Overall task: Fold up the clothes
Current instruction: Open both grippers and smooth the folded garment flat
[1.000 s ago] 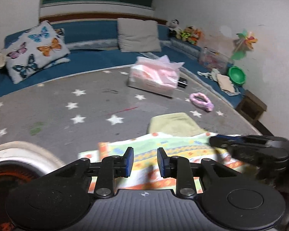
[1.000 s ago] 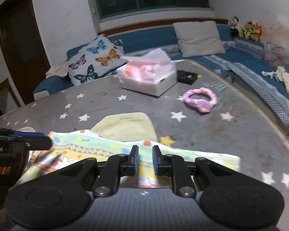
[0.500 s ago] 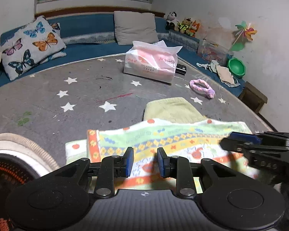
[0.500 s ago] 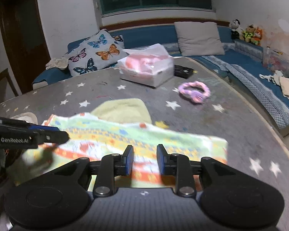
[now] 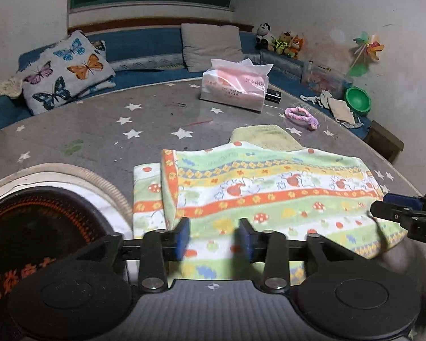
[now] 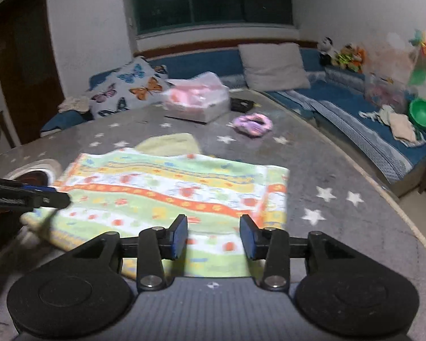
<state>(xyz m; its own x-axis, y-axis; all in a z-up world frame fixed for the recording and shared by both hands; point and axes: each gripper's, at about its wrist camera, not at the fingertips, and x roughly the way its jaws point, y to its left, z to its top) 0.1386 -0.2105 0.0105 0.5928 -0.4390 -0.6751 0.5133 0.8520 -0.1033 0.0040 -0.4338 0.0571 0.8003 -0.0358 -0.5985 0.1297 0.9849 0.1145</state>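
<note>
Both grippers have just released: the left gripper (image 5: 214, 237) and right gripper (image 6: 213, 237) now stand with jaws apart, holding nothing. The patterned cloth (image 5: 264, 196) lies doubled on the star-print table (image 5: 99, 130) — apparently one fold complete, edges slightly offset.

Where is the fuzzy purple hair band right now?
The purple hair band lies on the starry grey table, to the right of the pink tissue pack in the left wrist view, and beyond the yellow cloth.
</note>
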